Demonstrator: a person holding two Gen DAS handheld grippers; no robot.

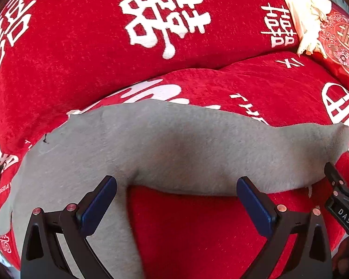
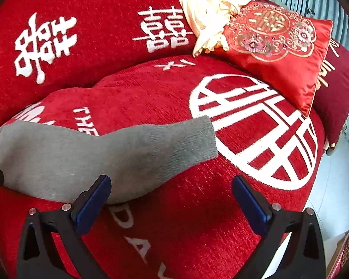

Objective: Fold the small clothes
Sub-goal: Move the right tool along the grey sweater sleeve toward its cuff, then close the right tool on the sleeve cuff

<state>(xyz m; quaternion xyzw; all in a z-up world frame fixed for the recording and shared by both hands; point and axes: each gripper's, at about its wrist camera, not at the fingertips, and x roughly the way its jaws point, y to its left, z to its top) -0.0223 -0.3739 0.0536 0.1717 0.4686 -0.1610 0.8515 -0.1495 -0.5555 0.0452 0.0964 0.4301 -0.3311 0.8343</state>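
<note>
since both grippers hang spread wide with nothing between their pads, the grey garment (image 1: 174,146) lies free on the red sofa cover (image 1: 81,53), and every risk is in how it gets picked up. it looks like small trousers or a long-sleeved piece: one limb runs out to a ribbed cuff (image 2: 195,139) toward the right, another part drops down past the left gripper (image 1: 176,200) at the lower left

the left gripper sits low over the garment's near edge, its left pad (image 1: 97,204) over grey cloth and its right pad over bare red. closing from there would likely catch only one layer, or pinch the plush cover along with it, and a lift would then drag the cover up or let the lower layer slide away

the right gripper (image 2: 172,200) is also fully parted, its left pad (image 2: 93,202) at the limb's lower edge, the other over the cover. the cuff end lies beyond it, so a grip this far in could leave the cuff flopping and the fold crooked

the seat cushion bulges, so a folded edge may roll off line. the two tools are close together; in the left view the right one's tip (image 1: 335,176) sits just beside the garment's far end, and a crossing move could knock them

a cream cloth (image 2: 209,14) and an embroidered pillow (image 2: 276,46) lie well apart at the back
</note>
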